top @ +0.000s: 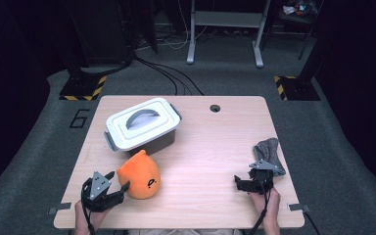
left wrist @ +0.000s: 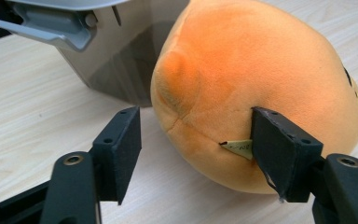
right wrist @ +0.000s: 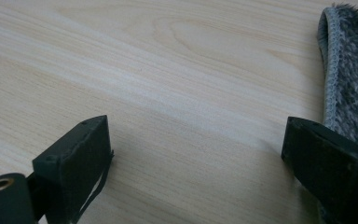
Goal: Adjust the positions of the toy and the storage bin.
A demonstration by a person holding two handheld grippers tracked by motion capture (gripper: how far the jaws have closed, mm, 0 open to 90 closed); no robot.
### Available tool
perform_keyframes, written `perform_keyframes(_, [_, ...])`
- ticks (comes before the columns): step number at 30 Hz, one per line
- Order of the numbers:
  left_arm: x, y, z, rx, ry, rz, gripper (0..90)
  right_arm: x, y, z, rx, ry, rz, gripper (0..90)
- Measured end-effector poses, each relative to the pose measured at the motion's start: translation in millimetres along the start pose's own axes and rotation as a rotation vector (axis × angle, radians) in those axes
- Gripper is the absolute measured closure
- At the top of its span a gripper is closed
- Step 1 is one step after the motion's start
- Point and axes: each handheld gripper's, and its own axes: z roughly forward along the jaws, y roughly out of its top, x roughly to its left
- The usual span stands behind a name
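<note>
An orange plush toy [top: 139,175] with a pointed top lies at the front left of the table. My left gripper [top: 118,181] is just left of it. In the left gripper view, the open left gripper [left wrist: 196,154] has the plush toy [left wrist: 261,79] partly between its jaws. The right jaw touches the plush beside a small tag [left wrist: 238,148], and the left jaw stands apart from it. My right gripper [top: 248,177] is at the front right, open over bare wood [right wrist: 168,93]. A grey fuzzy cloth [top: 269,154] lies just right of it, and in the right gripper view this cloth [right wrist: 349,88] lies against the right jaw.
A white-lidded box [top: 142,125] with a grey handle and side latches stands behind the plush toy, and its dark wall [left wrist: 116,65] is close by. A cable hole [top: 215,108] sits near the table's far edge. Open wood lies between the two grippers.
</note>
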Motion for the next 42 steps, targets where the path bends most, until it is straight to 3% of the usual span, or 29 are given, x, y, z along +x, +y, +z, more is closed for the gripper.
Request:
perform_keyframes(4, [6.2,-2.7,-0.2,0.005,-0.005,-0.001,29.0,0.0,0.0,0.0,0.001,0.001,0.001,7.3])
perform_keyframes(12, [33.0,-6.8,7.3,0.024,-0.049,-0.090,27.7,0.0,0.0,0.0,0.001,0.001,0.001,7.3])
perform_keyframes(13, [34.3,-7.0,7.3,0.025,-0.062,-0.108,27.3,0.0,0.0,0.0,0.001,0.001,0.001,7.3])
perform_keyframes(20, [39.1,-3.7,4.2,0.041,-0.076,-0.132,23.0,0.0,0.0,0.0,0.001,0.001,0.001,7.3])
perform_keyframes(32, [50.0,13.6,0.8,0.040,-0.079,-0.164,16.1,-0.1,0.0,0.0,0.001,0.001,0.001,7.3])
perform_keyframes(42, [65.3,42.4,3.6,0.022,-0.065,-0.165,13.7,0.0,0.0,0.0,0.001,0.001,0.001,7.3])
